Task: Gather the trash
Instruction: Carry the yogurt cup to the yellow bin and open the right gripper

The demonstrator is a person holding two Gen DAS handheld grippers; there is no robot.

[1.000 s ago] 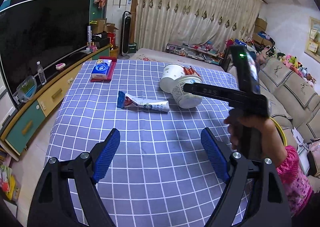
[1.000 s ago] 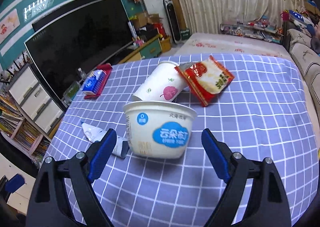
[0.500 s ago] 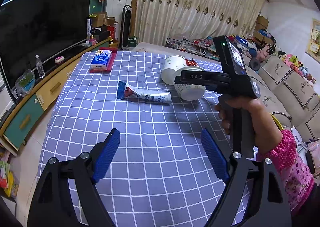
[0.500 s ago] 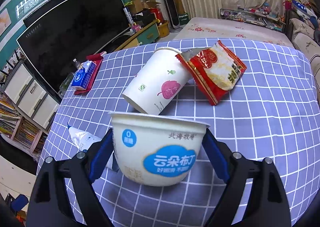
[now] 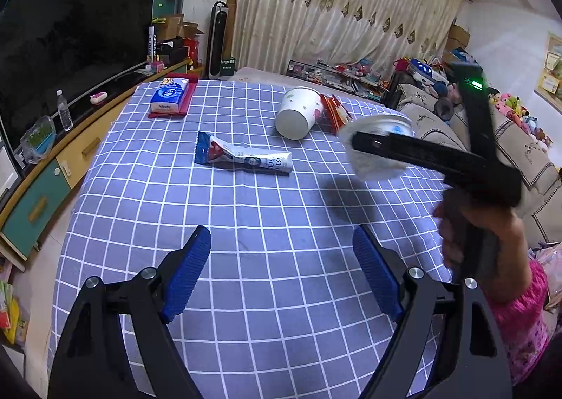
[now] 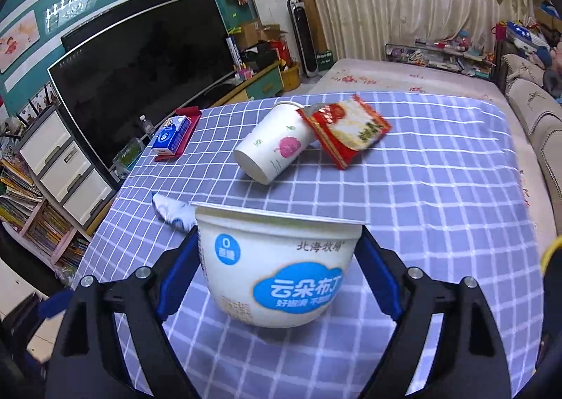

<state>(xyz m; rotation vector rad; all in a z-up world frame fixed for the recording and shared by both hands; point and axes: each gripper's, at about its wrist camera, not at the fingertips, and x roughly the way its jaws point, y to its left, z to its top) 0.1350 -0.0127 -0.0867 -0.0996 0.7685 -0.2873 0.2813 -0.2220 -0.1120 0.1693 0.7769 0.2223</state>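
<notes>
left wrist: the left claw (image 5: pixel 281 276) is held apart over the tabletop (image 5: pixel 246 216); the pudding cup (image 5: pixel 377 149), now lifted, is blurred.
right wrist: the cup (image 6: pixel 277 265) is clamped in the right claw (image 6: pixel 277 276), its base raised since earlier.

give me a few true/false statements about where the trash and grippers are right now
1. The right hand-held gripper grips the pudding tub. True.
2. The left hand-held gripper holds the flattened pouch. False: it is open and holds nothing; the pouch lies on the tablecloth.
3. The paper cup stands upright. False: it lies on its side.
4. The red snack packet touches the cup. True.
5. The tissue pack sits beside the tub. False: it is at the far corner, apart from it.
</notes>
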